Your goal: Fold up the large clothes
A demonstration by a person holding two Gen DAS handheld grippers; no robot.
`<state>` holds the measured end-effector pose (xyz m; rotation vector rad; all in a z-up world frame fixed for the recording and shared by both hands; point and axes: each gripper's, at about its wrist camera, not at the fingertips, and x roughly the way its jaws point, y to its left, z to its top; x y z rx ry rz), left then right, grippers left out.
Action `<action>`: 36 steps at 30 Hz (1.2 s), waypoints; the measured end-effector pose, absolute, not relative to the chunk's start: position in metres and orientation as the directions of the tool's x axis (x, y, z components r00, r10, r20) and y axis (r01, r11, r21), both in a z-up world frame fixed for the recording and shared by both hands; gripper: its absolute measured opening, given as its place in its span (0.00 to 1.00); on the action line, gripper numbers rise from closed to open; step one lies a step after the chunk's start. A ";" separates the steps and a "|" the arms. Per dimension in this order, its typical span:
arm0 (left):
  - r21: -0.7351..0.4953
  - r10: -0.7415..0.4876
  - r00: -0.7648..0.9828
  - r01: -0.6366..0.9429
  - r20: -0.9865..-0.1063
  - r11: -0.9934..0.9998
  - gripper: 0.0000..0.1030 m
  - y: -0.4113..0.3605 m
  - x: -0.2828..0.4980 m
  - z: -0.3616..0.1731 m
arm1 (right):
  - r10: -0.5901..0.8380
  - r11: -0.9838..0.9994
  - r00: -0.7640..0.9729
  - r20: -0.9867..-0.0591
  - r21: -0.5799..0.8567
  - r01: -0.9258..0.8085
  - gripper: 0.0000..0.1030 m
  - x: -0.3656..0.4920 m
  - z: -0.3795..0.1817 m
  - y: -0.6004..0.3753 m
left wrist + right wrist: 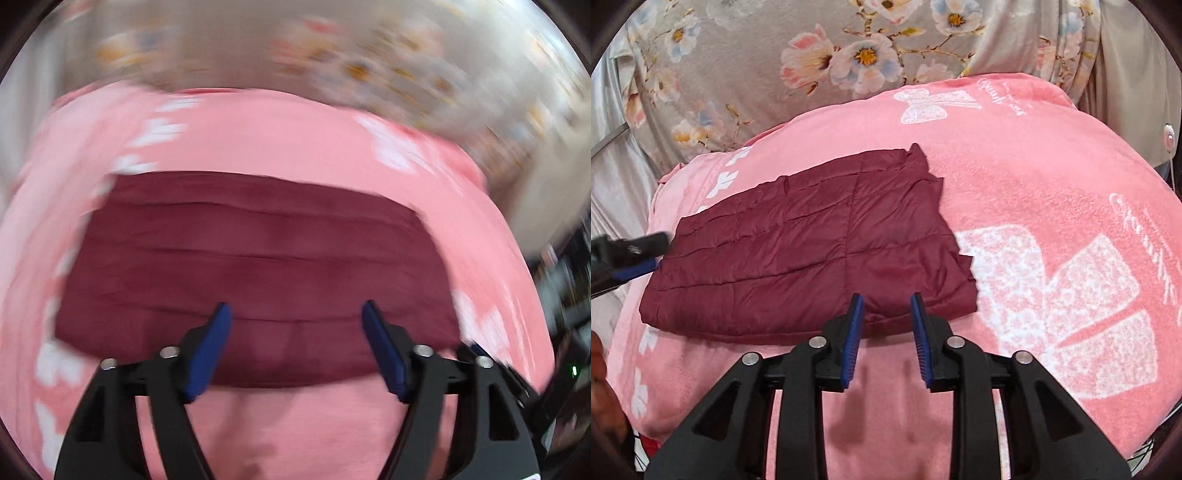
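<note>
On the pink blanket point(1015, 177), your folded maroon quilted garment point(812, 240) lies flat as a rough rectangle, its stitched channels running along its length. White bow prints point(1056, 302) show on the blanket to the garment's right and at the far edge. Behind the blanket, a grey floral sheet point(775, 55) covers the background.

Right wrist view: your right gripper point(886, 325) hangs just at the garment's near edge, toward its right end. Its blue fingers point(854, 332) stand apart with a moderate gap, nothing between them; pink blanket shows through the gap lower down, and the fingertips overlap the maroon hem. Whether they touch the fabric cannot be told. At the left edge of this view, your left gripper point(635, 254) appears blurred, just beside the garment's left end.

Left wrist view: heavy motion blur over the surroundings. Your left gripper point(295, 332) is spread wide, blue pads point(208, 350) well apart, with the garment point(251, 258) filling the view beyond and between them. Nothing is held in it. The fingertips sit over the near portion of the maroon fabric; contact cannot be judged. Pink blanket point(295, 140) rings the garment on all sides here, and the floral sheet point(351, 62) smears across the top.

A sliver of your hand point(605, 398) shows at the lower left edge of the right wrist view.
</note>
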<state>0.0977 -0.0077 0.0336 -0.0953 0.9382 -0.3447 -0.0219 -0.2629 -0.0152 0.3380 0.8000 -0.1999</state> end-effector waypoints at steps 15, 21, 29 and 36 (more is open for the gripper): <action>-0.504 -0.297 0.516 -0.324 -0.804 0.801 0.71 0.209 0.132 -0.036 | 0.172 0.977 0.638 -0.750 0.212 -0.014 0.27 0.068 -0.022 -0.134; -0.600 -0.424 0.465 -0.345 -0.777 0.722 0.72 0.202 0.152 -0.073 | 0.182 0.974 0.596 -0.782 0.228 0.003 0.27 0.082 -0.048 -0.127; -0.547 -0.400 0.483 -0.210 -0.778 0.810 0.13 0.168 0.167 -0.038 | 0.208 0.963 0.595 -0.777 0.269 0.015 0.24 0.076 -0.051 -0.140; -0.378 -0.382 0.608 0.142 -0.696 0.915 0.07 0.076 0.143 0.062 | 0.200 0.952 0.619 -0.759 0.300 0.059 0.24 0.048 -0.043 -0.167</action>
